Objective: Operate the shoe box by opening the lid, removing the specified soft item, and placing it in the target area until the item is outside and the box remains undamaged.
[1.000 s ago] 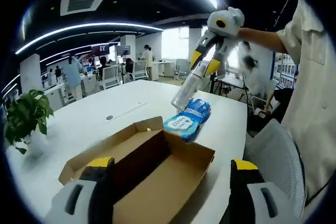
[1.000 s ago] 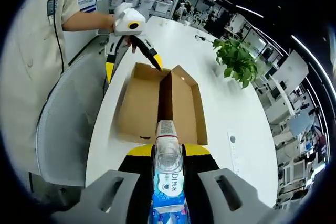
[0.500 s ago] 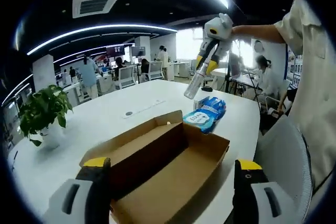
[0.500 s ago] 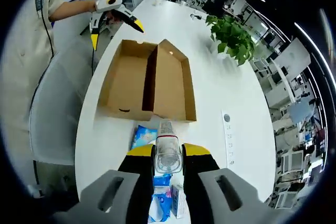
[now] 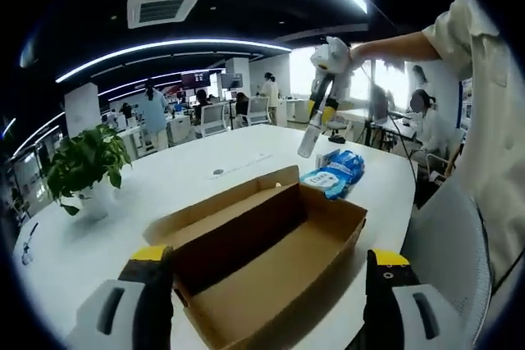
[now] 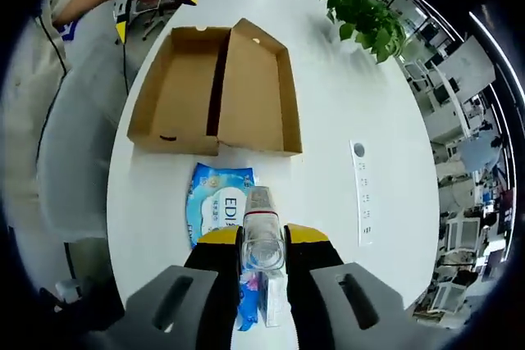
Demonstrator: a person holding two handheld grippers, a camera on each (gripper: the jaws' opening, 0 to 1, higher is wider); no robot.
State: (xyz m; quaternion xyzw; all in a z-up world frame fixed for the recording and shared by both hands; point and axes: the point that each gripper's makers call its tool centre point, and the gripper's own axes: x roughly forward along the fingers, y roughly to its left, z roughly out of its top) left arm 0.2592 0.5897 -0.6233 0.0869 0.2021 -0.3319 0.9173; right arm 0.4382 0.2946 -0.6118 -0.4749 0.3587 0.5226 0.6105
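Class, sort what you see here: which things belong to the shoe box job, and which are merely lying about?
Job: open shoe box; blue soft pack beside it; right gripper, shut on a clear bottle; left gripper.

Lying about: potted plant; white table; grey chair.

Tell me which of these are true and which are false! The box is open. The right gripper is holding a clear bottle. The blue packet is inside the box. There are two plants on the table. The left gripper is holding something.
1. The box is open. True: its lid is folded back and the inside shows.
2. The right gripper is holding a clear bottle. True: the bottle sits clamped between its jaws.
3. The blue packet is inside the box. False: it lies on the white table, outside the box and beside one of its short ends.
4. There are two plants on the table. False: there is one green plant.
5. The left gripper is holding something. False: its jaws stand wide apart with nothing between them.
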